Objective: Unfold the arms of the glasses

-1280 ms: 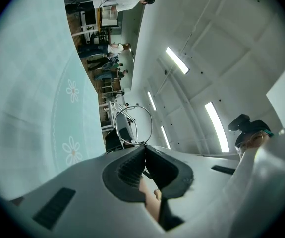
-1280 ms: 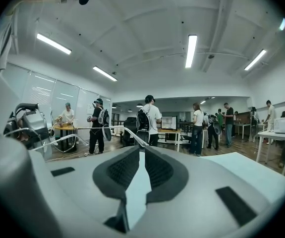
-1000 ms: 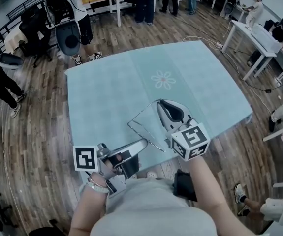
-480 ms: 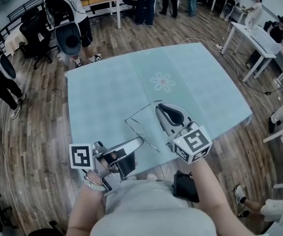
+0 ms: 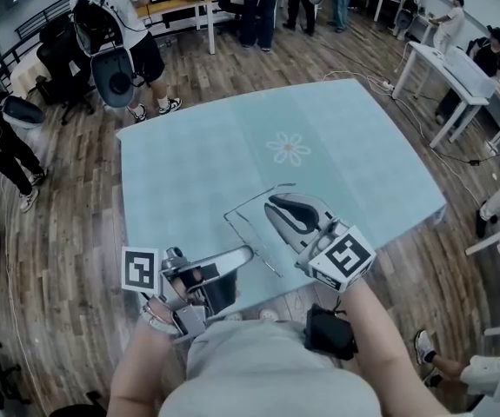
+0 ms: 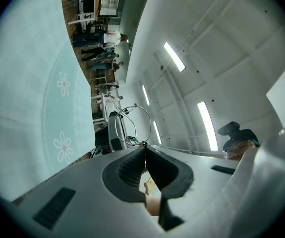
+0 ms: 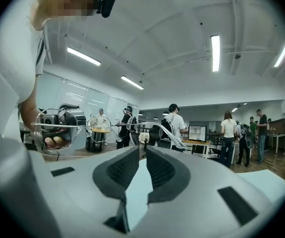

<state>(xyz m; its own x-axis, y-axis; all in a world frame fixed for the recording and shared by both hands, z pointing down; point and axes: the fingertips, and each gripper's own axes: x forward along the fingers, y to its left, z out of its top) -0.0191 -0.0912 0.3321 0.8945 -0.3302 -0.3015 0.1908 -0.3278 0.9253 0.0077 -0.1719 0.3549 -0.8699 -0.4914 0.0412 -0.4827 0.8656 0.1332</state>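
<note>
Thin wire is all there is to the glasses [image 5: 251, 243]. They are held up over the pale blue tablecloth [image 5: 180, 163], toward its 6 o'clock edge, with the printed flower [image 5: 289, 146] off at their 12 o'clock.

The left gripper [image 5: 248, 253] comes in from 7 o'clock, its pads clenched on the frame. In the left gripper view a lens rim [image 6: 134, 124] loops up out of the pinched tips.

The right gripper [image 5: 272, 203] sits at the glasses' 3 o'clock. Its jaws stand a narrow slit apart with only cloth showing through the gap, so it grasps nothing. One arm [image 7: 154, 128] crosses just beyond its tips and curves down at its far end. The lenses [image 7: 100, 129] lie off toward 9 o'clock in that view. From overhead, this arm looks swung well out from the front, pointing to about 1 o'clock. I cannot tell where the second arm lies.

The step in hand seems to be bringing this arm fully open. To do it well, the left grip should stay firm without squeezing harder, since wire this fine will bend. The right jaws should nudge the arm from its inner side, following an arc about the hinge rather than a straight shove. They should ease off once the hinge reaches its stop.
</note>
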